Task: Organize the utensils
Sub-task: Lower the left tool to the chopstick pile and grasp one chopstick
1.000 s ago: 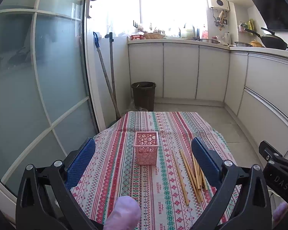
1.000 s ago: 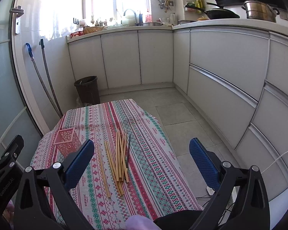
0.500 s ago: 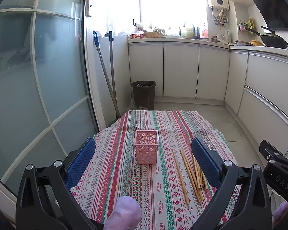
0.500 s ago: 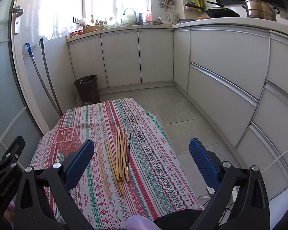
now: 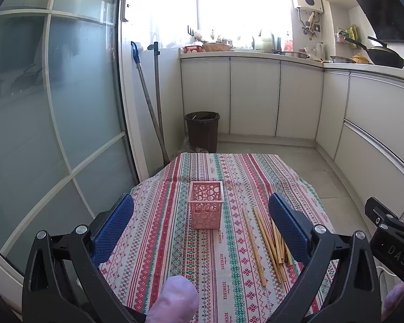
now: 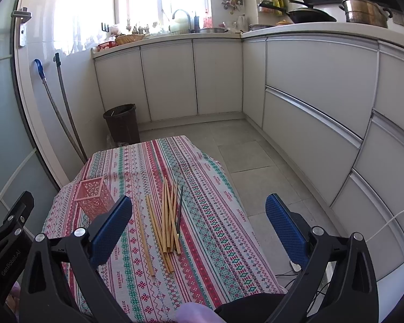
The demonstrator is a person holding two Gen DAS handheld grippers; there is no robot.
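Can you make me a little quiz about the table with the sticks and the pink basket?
1. True or false: the pink basket stands upright with chopsticks in it.
2. Where do the chopsticks lie? A) in the basket B) flat on the tablecloth C) on the floor
3. Fill in: the left gripper and the right gripper are both ____ and hold nothing.

Key: 1 false, it looks empty; 2 B; 3 open.

Woven patterned cloth (image 5: 175, 242) covers the table beyond the fingers. The holder (image 5: 206, 204) between them looks like matt perforated pink plastic; the chopsticks (image 6: 167, 215) look like pale wood. Finger pads (image 5: 288, 226) are textured blue rubber.
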